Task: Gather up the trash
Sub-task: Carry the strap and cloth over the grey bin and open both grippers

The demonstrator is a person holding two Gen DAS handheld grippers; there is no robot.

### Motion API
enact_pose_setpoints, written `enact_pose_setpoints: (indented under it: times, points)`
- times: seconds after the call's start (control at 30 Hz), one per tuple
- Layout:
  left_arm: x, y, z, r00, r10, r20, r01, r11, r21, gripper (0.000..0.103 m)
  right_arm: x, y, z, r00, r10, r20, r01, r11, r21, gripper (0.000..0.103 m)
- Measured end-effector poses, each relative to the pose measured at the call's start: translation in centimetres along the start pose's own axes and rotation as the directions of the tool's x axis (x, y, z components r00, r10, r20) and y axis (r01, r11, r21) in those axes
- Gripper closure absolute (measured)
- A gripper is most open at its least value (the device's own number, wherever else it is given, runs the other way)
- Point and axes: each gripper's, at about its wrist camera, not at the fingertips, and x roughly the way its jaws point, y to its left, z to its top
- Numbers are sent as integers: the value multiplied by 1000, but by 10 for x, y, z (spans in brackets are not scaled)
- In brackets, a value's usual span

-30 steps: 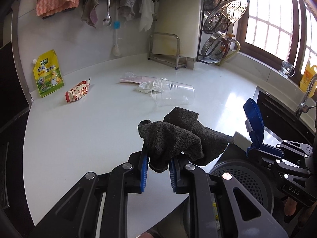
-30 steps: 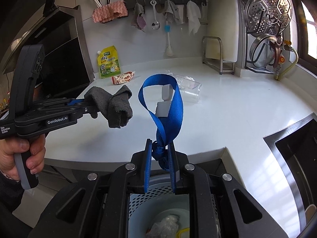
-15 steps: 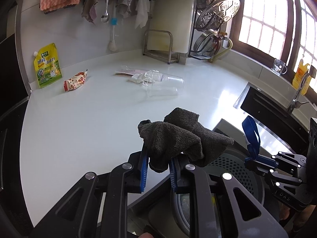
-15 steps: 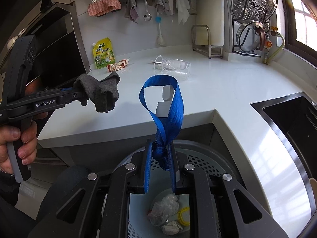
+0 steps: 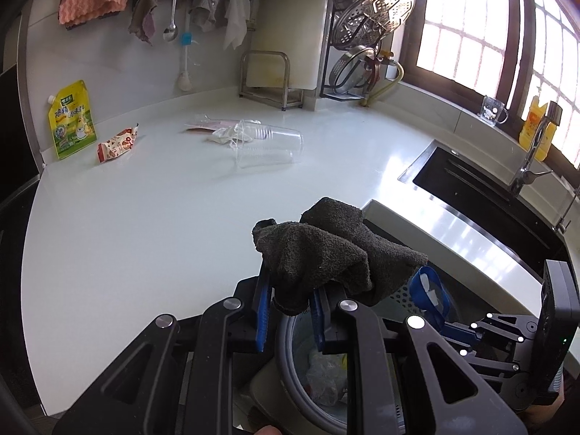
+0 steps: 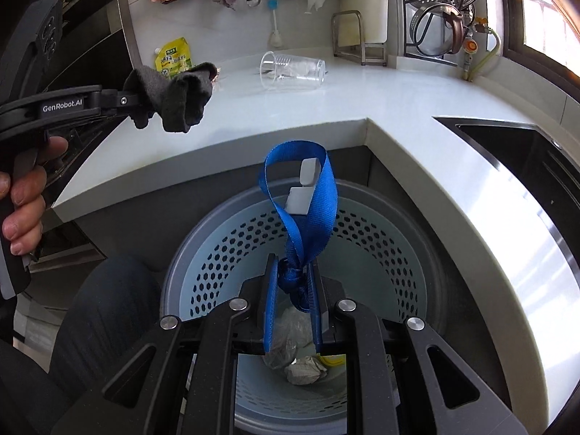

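Observation:
My left gripper [image 5: 290, 290] is shut on a dark grey cloth [image 5: 326, 253], held above the counter's front edge beside the bin; the right wrist view shows that cloth [image 6: 181, 101] at the left. My right gripper [image 6: 291, 282] is shut on the knot of a blue strap [image 6: 308, 210] with a white clip, directly over the open perforated bin [image 6: 362, 224]. Crumpled paper and plastic [image 6: 304, 369] lie at the bin's bottom. On the counter lie clear plastic cups [image 5: 268, 143], a white crumpled wrapper [image 5: 228, 132], a red snack wrapper [image 5: 117, 143] and a yellow pouch [image 5: 70, 119].
The white counter [image 5: 145, 217] wraps around the bin [image 5: 286, 340], which stands on the floor below its edge. A dark sink [image 5: 471, 188] with a faucet [image 5: 533, 159] lies to the right. A dish rack [image 5: 362, 54] and hanging utensils line the back wall. A person's hand [image 6: 21, 203] grips the left tool.
Both grippers have moved back from the counter toward the bin. The right one sank with the strap until the bin fills its view. Neither grip has changed.

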Motion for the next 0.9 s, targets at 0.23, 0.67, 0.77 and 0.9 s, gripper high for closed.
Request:
enact_pose_setpoints:
  times: [0.23,0.67,0.77,0.9]
  points:
    - [7,-16,-10,1000,-19,-22,19,1000,12,84,0,-7,-15,1000,-1,-15,2,1000,23,88]
    - [18,-32,-19,997,-43,-62,46,998,39,84,6,-10,-18,999,8,-31,-7,999,41,88]
    - [19,-34,-19,997,-44,-64,47,998,45,84,7,-12,-18,999,10,-31,-8,999,42,88]
    - [22,-35,-19,996,-48,-72,52,997,52,83,9,-13,-20,999,12,-34,-10,999,46,88]
